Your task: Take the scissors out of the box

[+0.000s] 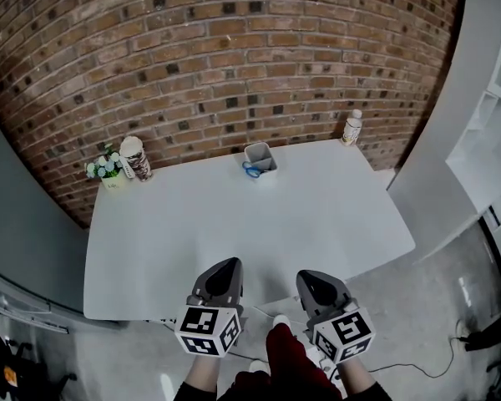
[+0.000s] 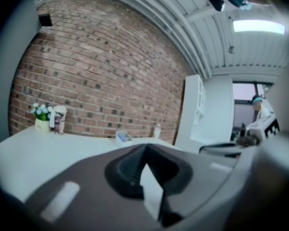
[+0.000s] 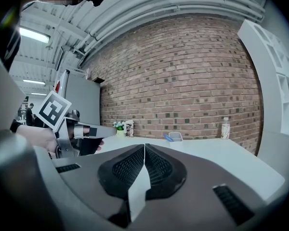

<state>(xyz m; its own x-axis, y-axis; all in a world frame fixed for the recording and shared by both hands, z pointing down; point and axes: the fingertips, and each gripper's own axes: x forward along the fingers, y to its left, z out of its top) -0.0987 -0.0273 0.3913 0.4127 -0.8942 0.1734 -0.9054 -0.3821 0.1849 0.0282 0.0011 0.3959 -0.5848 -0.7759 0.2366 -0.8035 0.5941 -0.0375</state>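
Note:
A small grey box stands at the far middle of the white table, against the brick wall. Blue-handled scissors stick out of its front. The box with the blue handles also shows far ahead in the right gripper view, and small in the left gripper view. My left gripper and right gripper hover side by side at the table's near edge, far from the box. Both are shut with nothing between their jaws.
A small flower pot and a patterned cup stand at the table's far left corner. A white bottle stands at the far right corner. A white shelf unit rises to the right; a grey cabinet stands to the left.

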